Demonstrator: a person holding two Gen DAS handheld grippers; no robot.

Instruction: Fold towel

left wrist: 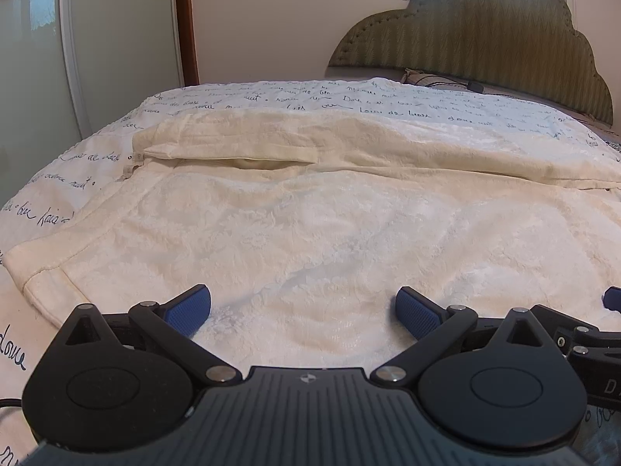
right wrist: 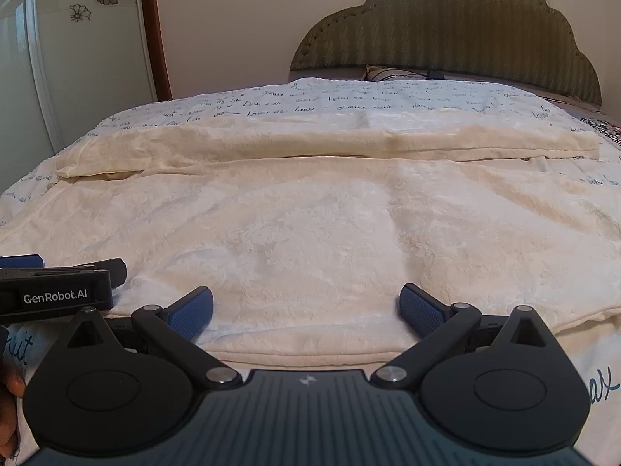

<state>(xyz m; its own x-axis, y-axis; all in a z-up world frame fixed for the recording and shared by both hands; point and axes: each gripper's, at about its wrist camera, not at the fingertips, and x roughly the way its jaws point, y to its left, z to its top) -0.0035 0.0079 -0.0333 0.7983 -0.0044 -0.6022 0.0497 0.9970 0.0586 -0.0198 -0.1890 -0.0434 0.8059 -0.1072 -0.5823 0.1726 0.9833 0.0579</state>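
Over towel (left wrist: 310, 233), both grippers spread; its right end cut off.

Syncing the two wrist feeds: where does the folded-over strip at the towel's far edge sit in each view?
Left wrist: folded strip crosses the middle of the picture from left of centre to the right edge, its open pocket at the left end, beyond the open left gripper.
Right wrist: folded strip runs nearly full width, ending short of the right edge, beyond the open right gripper.
Shared landmark: green headboard, upper right in both.
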